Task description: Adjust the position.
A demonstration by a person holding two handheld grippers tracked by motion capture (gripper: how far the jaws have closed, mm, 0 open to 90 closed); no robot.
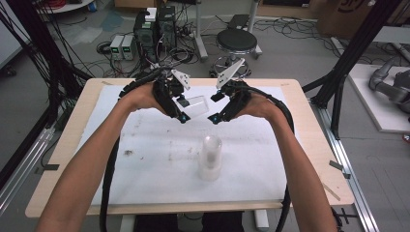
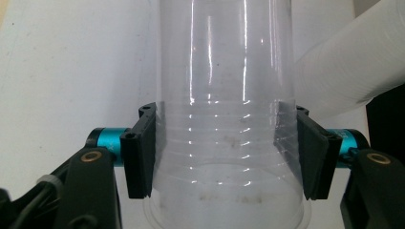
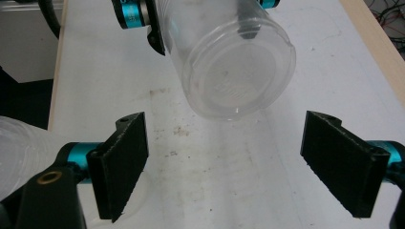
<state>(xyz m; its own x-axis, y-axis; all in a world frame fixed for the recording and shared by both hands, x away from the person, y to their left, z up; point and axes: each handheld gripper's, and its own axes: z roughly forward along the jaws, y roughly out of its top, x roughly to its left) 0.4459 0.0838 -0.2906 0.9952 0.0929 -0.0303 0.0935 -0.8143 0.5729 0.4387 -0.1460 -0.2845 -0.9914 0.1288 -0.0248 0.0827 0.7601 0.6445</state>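
Note:
My left gripper [image 1: 183, 107] is shut on a clear plastic cup [image 1: 194, 102] and holds it on its side above the white table sheet [image 1: 145, 183]. In the left gripper view its pads [image 2: 142, 152] press both walls of the cup [image 2: 224, 71] near the rim. My right gripper [image 1: 215, 107] faces it from the right, open. In the right gripper view the cup's base [image 3: 236, 71] hangs just beyond the wide-apart jaws of the right gripper [image 3: 229, 162], with nothing between them. A stack of frosted cups [image 1: 210, 157] stands upside down nearer to me.
The frosted stack also appears at the right of the left gripper view [image 2: 353, 71] and at the left edge of the right gripper view [image 3: 19, 152]. The sheet has dirty smudges [image 1: 128, 153]. Beyond the wooden table edge [image 1: 309, 111] stand a stool [image 1: 236, 42] and black frame posts [image 1: 348, 63].

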